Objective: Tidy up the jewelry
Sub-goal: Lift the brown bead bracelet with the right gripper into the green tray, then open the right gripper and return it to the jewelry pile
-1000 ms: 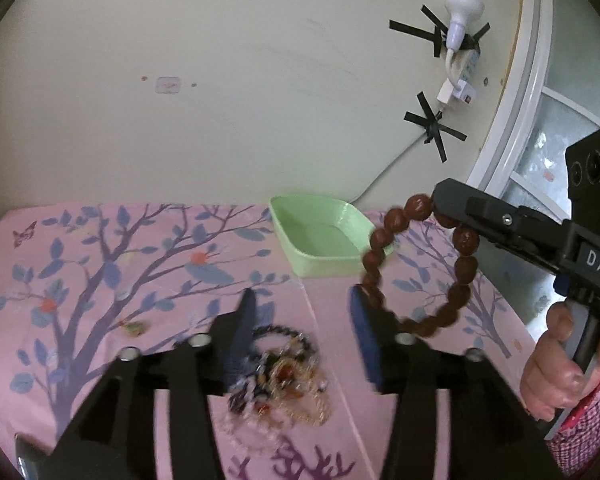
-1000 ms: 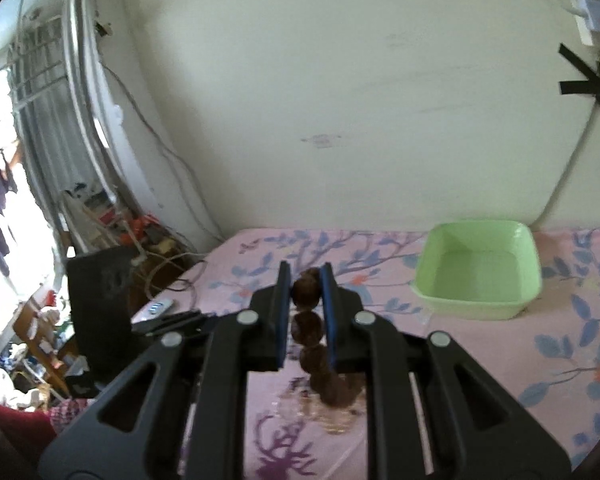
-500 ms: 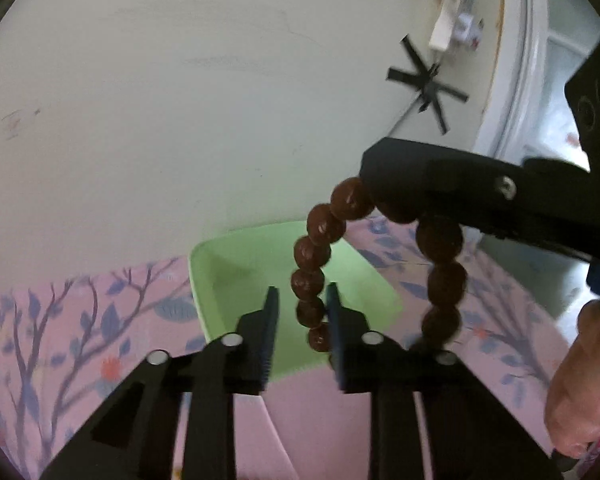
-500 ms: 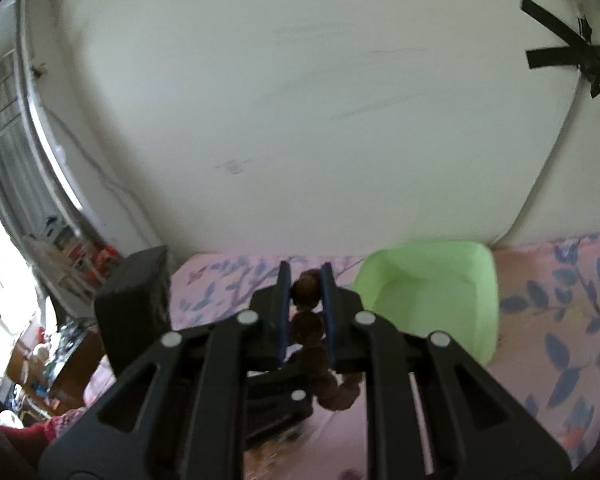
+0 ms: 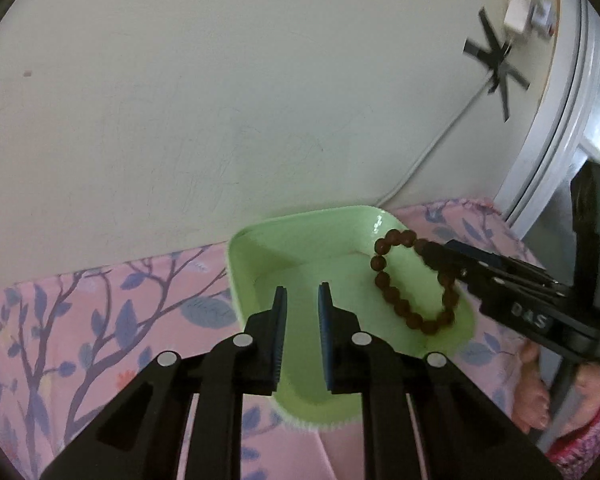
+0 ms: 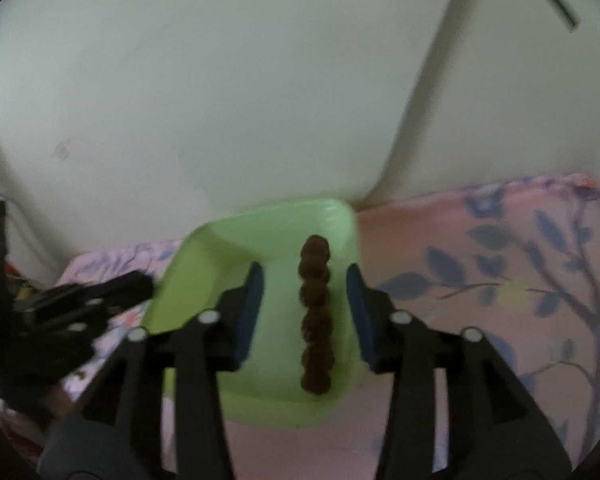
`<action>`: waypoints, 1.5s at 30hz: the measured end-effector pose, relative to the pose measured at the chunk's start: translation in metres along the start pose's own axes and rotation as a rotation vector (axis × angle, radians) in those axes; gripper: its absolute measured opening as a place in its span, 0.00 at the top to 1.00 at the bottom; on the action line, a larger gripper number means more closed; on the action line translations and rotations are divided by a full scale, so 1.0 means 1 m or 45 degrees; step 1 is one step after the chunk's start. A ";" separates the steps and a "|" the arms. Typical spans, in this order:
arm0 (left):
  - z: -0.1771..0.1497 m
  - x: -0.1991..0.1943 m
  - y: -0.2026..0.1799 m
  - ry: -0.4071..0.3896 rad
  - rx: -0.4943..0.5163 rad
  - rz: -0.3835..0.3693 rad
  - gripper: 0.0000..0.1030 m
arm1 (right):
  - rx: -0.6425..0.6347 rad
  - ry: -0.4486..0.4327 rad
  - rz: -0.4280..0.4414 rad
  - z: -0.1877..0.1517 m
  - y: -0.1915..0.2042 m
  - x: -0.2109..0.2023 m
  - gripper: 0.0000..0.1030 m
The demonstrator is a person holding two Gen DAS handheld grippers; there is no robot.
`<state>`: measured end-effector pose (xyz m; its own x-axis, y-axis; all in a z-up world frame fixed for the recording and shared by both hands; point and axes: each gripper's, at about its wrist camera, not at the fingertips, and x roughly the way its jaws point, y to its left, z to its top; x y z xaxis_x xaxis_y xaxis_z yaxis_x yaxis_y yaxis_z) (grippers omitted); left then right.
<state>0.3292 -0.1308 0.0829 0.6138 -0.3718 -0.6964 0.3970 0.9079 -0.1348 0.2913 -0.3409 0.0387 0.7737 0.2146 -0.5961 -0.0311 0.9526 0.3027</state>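
From the left wrist view, the left gripper (image 5: 302, 304) hangs over the near part of the light green tray (image 5: 240, 280) with its blue pads drawn close on nothing, a slim gap showing between them; I judge it closed and empty. Off to its right, the right gripper (image 5: 434, 254) reaches in over the tray's right side, and the brown bead bracelet (image 5: 414, 282) lies in a loop just beyond and below its tips, inside the tray. The risk: a bead may catch on a finger as that gripper pulls away and drag the loop back over the rim onto the floral cloth (image 5: 100, 320) covering the bench. Whether the beads rest fully on the tray floor or touch the tip is hard to tell. From the right wrist view, blurred by motion, the right gripper (image 6: 304, 304) has just been opening; the bracelet (image 6: 316, 316) sits between the pads, clear of both, seen edge-on as a column. The left gripper (image 6: 112, 292) shows only as a dark smear at left.
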 end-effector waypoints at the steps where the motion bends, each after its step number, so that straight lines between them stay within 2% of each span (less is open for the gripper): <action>1: -0.002 -0.012 0.003 -0.018 -0.005 0.002 1.00 | 0.004 -0.022 -0.009 -0.003 0.000 -0.009 0.59; 5: -0.020 -0.065 0.022 -0.088 -0.029 0.016 1.00 | 0.014 -0.070 0.012 -0.014 0.001 -0.042 0.59; 9: -0.058 -0.119 0.047 -0.115 -0.070 0.086 1.00 | -0.007 -0.063 0.080 -0.043 0.015 -0.070 0.59; 12: -0.091 -0.146 0.065 -0.100 -0.126 0.107 1.00 | -0.038 0.012 0.167 -0.075 0.035 -0.080 0.59; 15: -0.127 -0.161 0.076 -0.062 -0.153 0.129 1.00 | -0.115 0.144 0.247 -0.118 0.064 -0.081 0.61; 17: -0.150 -0.166 0.079 -0.026 -0.167 0.137 1.00 | -0.168 0.215 0.280 -0.140 0.081 -0.080 0.74; 20: -0.178 -0.171 0.082 0.009 -0.201 0.095 1.00 | -0.208 0.300 0.324 -0.167 0.102 -0.079 0.85; 27: -0.217 -0.169 0.083 0.070 -0.256 0.020 1.00 | -0.252 0.338 0.353 -0.191 0.129 -0.082 0.86; 32: -0.230 -0.158 0.087 0.124 -0.345 -0.044 0.86 | -0.362 0.331 0.343 -0.196 0.153 -0.085 0.85; 35: -0.231 -0.152 0.084 0.127 -0.362 -0.050 0.76 | -0.429 0.326 0.337 -0.197 0.167 -0.084 0.85; 38: -0.230 -0.145 0.074 0.131 -0.313 -0.020 0.70 | -0.479 0.324 0.311 -0.199 0.178 -0.077 0.85; 41: -0.228 -0.134 0.065 0.143 -0.253 0.012 0.69 | -0.477 0.337 0.274 -0.198 0.177 -0.069 0.86; 43: -0.228 -0.126 0.059 0.123 -0.193 0.064 0.70 | -0.466 0.333 0.270 -0.197 0.174 -0.071 0.86; 45: -0.227 -0.122 0.051 0.114 -0.123 0.143 1.00 | -0.448 0.291 0.204 -0.196 0.166 -0.075 0.86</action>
<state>0.1196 0.0053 0.0013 0.5860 -0.2521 -0.7701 0.2593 0.9587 -0.1165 0.1043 -0.1565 -0.0122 0.5829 0.3700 -0.7234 -0.3834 0.9102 0.1567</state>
